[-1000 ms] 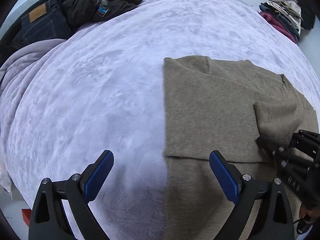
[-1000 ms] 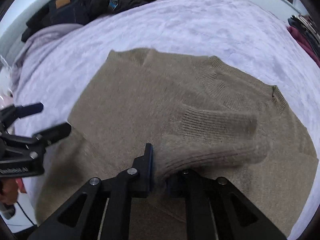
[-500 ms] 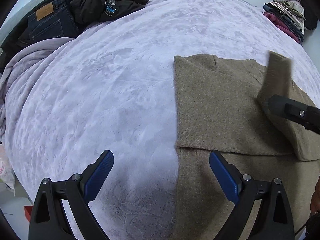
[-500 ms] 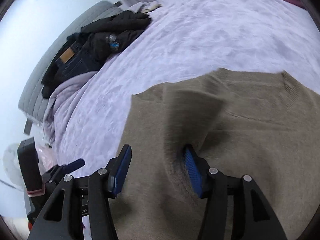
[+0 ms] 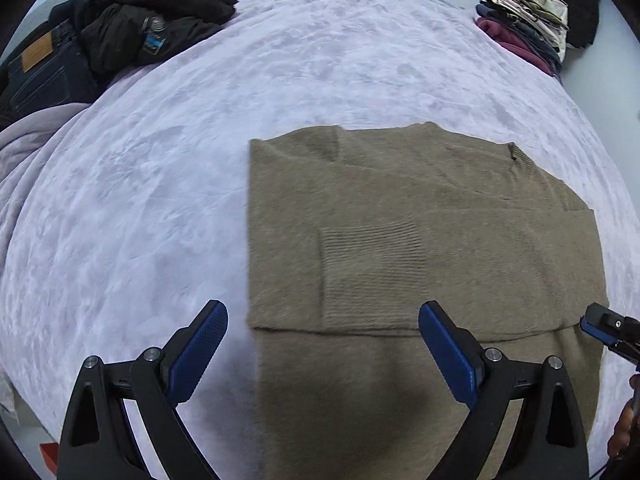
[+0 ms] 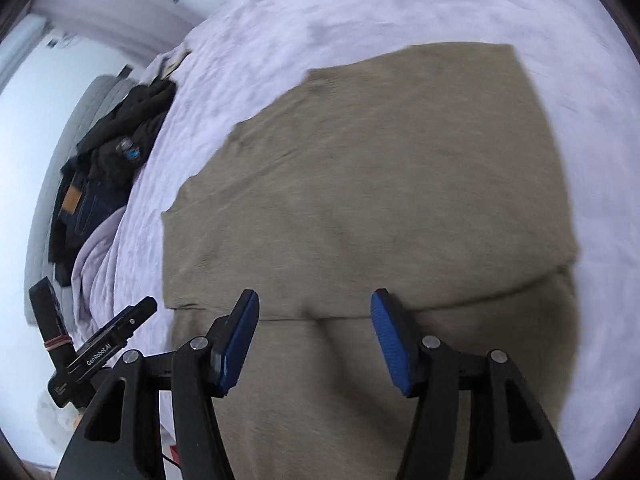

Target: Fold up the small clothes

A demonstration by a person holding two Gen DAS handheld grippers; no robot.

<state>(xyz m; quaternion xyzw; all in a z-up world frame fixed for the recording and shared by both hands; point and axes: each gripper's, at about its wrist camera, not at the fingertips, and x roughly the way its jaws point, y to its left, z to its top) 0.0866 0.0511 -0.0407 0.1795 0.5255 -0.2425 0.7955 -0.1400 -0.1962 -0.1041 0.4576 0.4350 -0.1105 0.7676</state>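
Observation:
A tan knit sweater (image 5: 400, 240) lies flat on the lilac bed cover (image 5: 160, 184), both sleeves folded across its body, the ribbed cuff (image 5: 372, 252) on top. It also fills the right wrist view (image 6: 380, 184). My left gripper (image 5: 322, 354) is open and empty, above the sweater's near left edge. My right gripper (image 6: 314, 336) is open and empty, above the sweater's lower half; its tip shows at the right in the left wrist view (image 5: 608, 326). The left gripper shows at the lower left in the right wrist view (image 6: 100, 344).
A heap of dark clothes and jeans (image 5: 120, 36) lies at the bed's far left, with a lilac blanket (image 5: 24, 152) beside it. A stack of folded clothes (image 5: 524, 24) sits at the far right. The bed's near edge (image 5: 24, 412) is at lower left.
My right gripper carried the sleeve across the sweater, let go of it and drew back towards the hem. The sleeve now lies flat. My left gripper stayed open, shifting slightly.

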